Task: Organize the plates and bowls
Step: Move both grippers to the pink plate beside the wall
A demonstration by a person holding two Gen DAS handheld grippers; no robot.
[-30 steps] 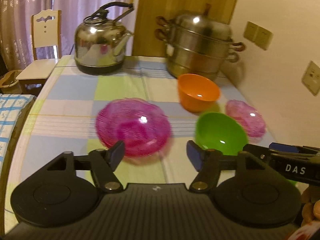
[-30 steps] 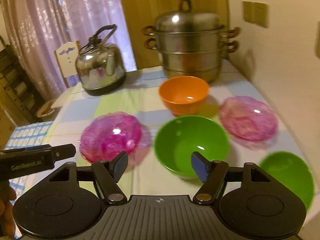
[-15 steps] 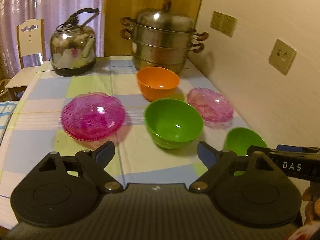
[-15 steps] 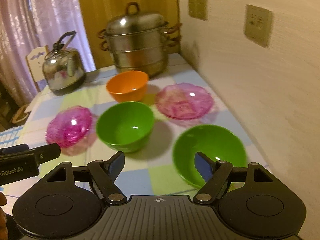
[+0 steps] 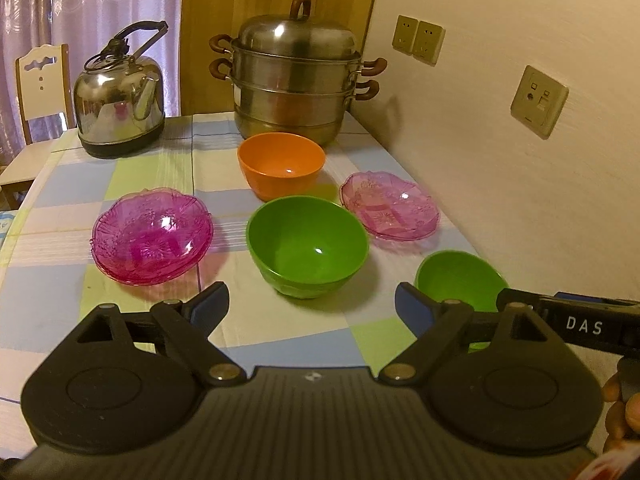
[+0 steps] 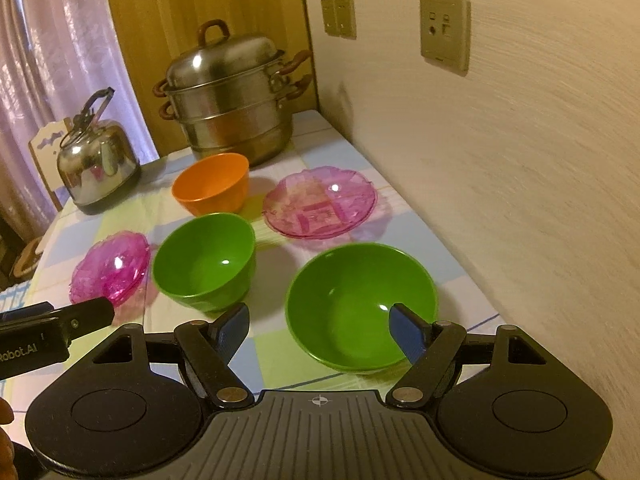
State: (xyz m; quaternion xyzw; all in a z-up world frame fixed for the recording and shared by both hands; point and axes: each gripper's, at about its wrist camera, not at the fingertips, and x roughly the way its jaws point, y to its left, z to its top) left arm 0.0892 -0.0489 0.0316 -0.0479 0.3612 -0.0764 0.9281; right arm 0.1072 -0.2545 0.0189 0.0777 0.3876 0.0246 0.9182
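Five dishes sit on the checked tablecloth. A stack of pink glass plates (image 5: 152, 236) lies at the left, and a single pink plate (image 5: 388, 210) lies near the wall. An orange bowl (image 5: 282, 164) stands behind a green bowl (image 5: 308, 240). A second green bowl (image 6: 360, 304) stands nearest, at the right. My left gripper (image 5: 310, 300) hovers open just short of the middle green bowl, with nothing between its fingers. My right gripper (image 6: 318, 320) is open in front of the near green bowl. Its right fingertip overlaps the bowl in the picture, and the pads press on nothing.
A steel kettle (image 5: 120, 108) and a stacked steel steamer pot (image 5: 296, 76) stand at the back of the table. The wall (image 6: 520, 160) with its sockets runs along the table's right edge. A white chair (image 5: 40, 84) stands beyond the far left corner.
Both grippers have swept right across the table, bringing the near green bowl and the wall into view. The left gripper's jaws have spread wider. No dish has moved.
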